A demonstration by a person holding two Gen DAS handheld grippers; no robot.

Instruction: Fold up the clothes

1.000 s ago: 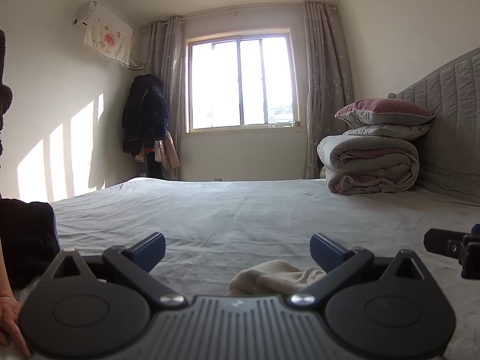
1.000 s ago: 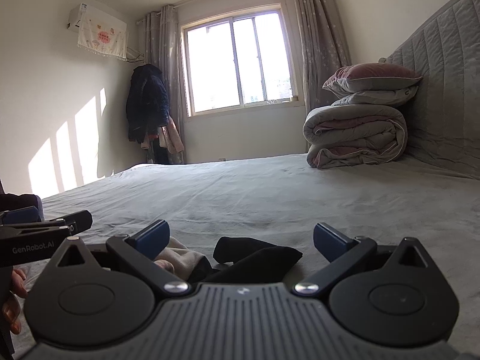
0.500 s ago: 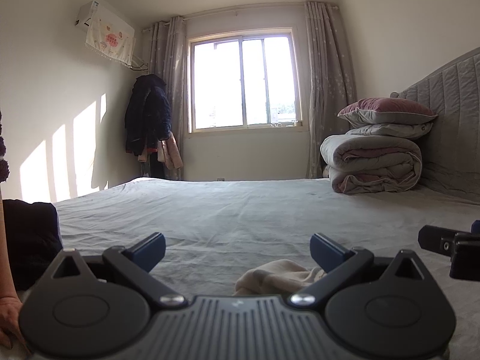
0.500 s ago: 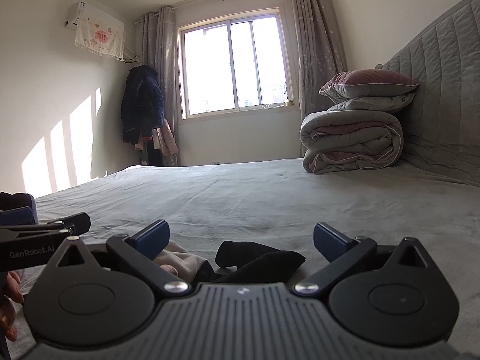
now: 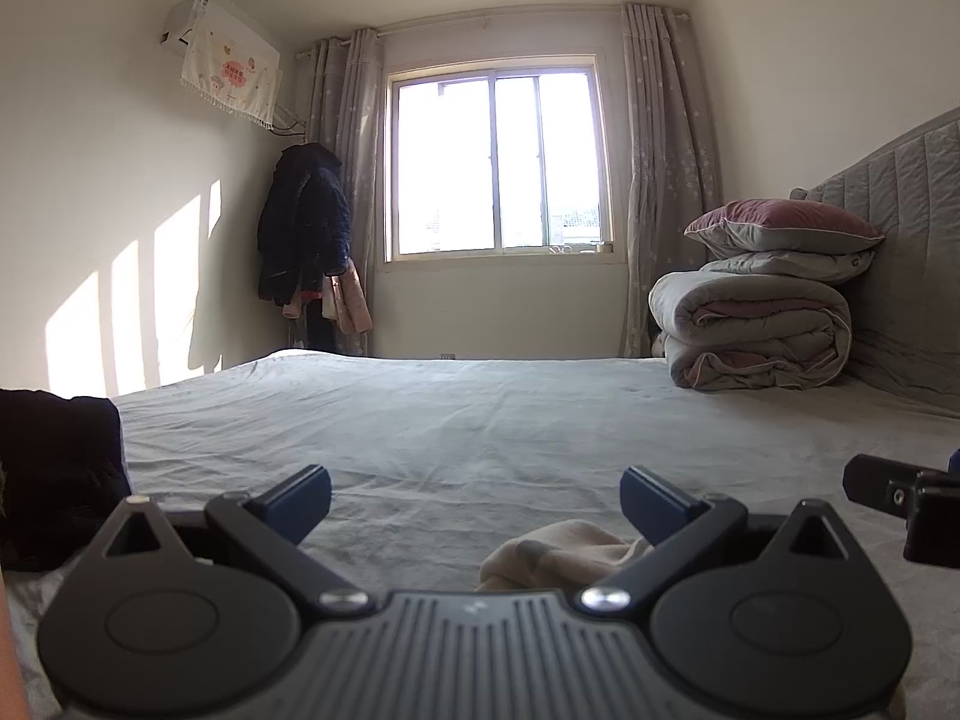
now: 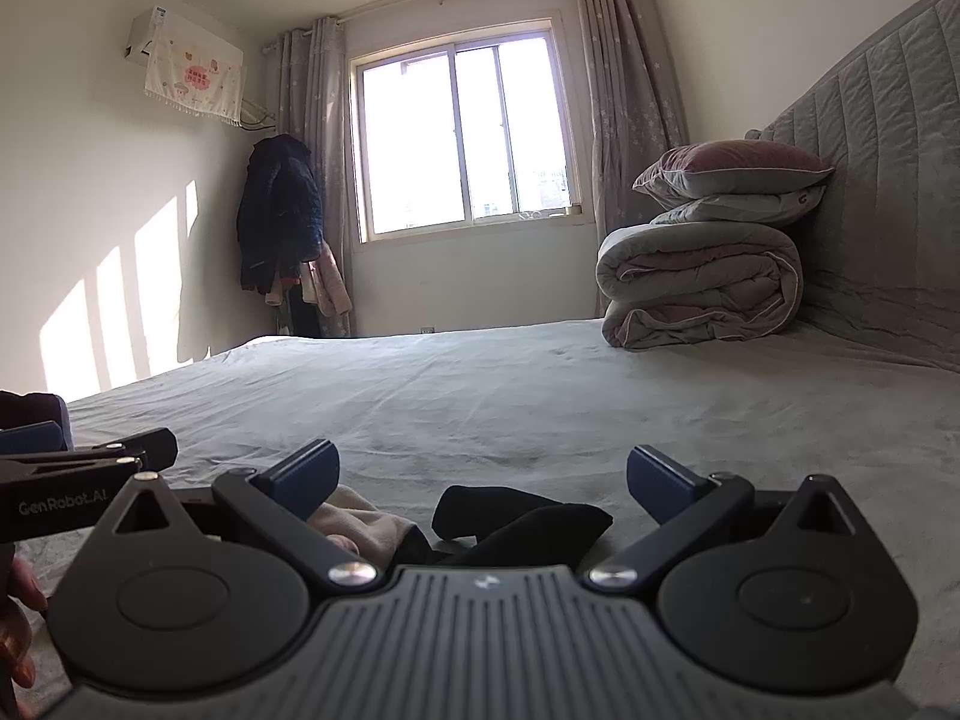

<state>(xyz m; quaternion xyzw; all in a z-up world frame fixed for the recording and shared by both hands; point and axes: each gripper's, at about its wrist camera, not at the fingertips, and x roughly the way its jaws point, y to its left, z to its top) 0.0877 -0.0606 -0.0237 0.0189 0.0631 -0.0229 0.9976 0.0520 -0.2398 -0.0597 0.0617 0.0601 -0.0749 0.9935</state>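
A crumpled cream garment (image 5: 564, 552) lies on the grey bed sheet (image 5: 480, 420) just in front of my left gripper (image 5: 474, 495), nearer its right finger. The left gripper is open and empty, low over the bed. In the right wrist view the cream garment (image 6: 360, 522) lies beside a black garment (image 6: 522, 522), both just ahead of my right gripper (image 6: 483, 471), which is open and empty. The right gripper's tip (image 5: 894, 489) shows at the right edge of the left view; the left gripper's finger (image 6: 90, 462) shows at the left of the right view.
A folded quilt with two pillows (image 5: 762, 312) is stacked at the far right against the padded headboard (image 5: 912, 240). Dark cloth (image 5: 54, 480) sits at the bed's left edge. Coats (image 5: 306, 234) hang in the corner by the window.
Both views have shifted only slightly; the grippers stay open and low over the bed, and the garments lie where they were.
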